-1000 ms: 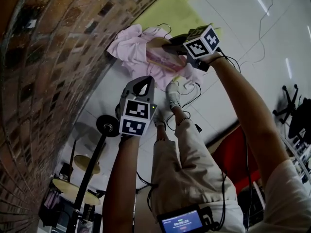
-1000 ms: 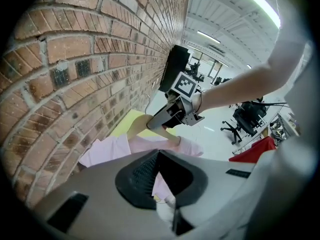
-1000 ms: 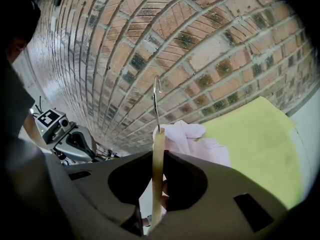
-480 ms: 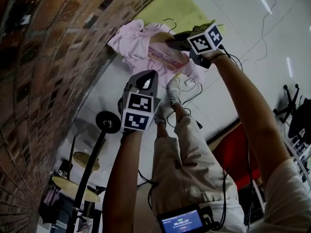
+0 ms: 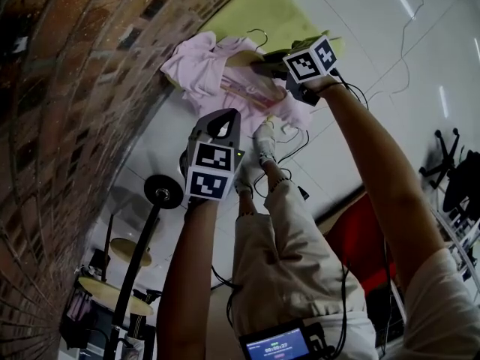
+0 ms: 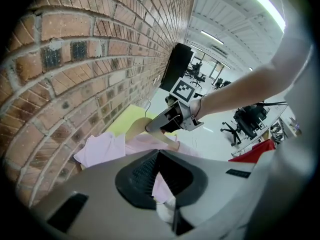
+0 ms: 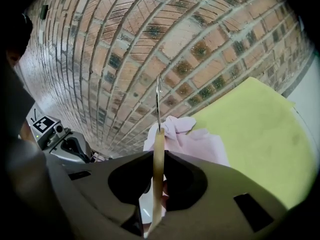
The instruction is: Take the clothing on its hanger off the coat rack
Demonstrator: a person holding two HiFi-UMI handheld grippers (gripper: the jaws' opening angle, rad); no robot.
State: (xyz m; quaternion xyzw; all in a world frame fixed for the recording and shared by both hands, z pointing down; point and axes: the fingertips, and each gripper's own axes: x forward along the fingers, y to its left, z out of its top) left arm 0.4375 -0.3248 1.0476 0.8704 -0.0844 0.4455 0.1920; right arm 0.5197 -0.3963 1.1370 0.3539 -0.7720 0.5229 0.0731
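A pink garment [image 5: 206, 70] hangs on a wooden hanger [image 5: 244, 57] with a metal hook [image 7: 158, 101], held out over the floor near the brick wall. My right gripper [image 5: 264, 64] is shut on the hanger's wooden bar [image 7: 158, 174]; the left gripper view shows the same grip [image 6: 165, 124]. My left gripper [image 5: 231, 115] is lower, just below the garment's hem, jaws shut and tips meeting. Pink cloth [image 6: 160, 189] shows through the gap behind its tips; no grip on it is visible. The black coat rack pole [image 5: 139, 257] with its round base [image 5: 163, 192] stands apart, at lower left.
The brick wall [image 5: 67, 111] runs along the left. A yellow mat [image 5: 262, 10] lies on the floor under the garment. The person's legs and a white shoe [image 5: 266, 145] are below centre, with cables [image 5: 296, 145] beside them. A red object [image 5: 360, 238] and an office chair [image 5: 442, 156] are at right.
The hanger with the garment has drifted slightly up and left in the head view. The left gripper has risen a little toward the garment's hem.
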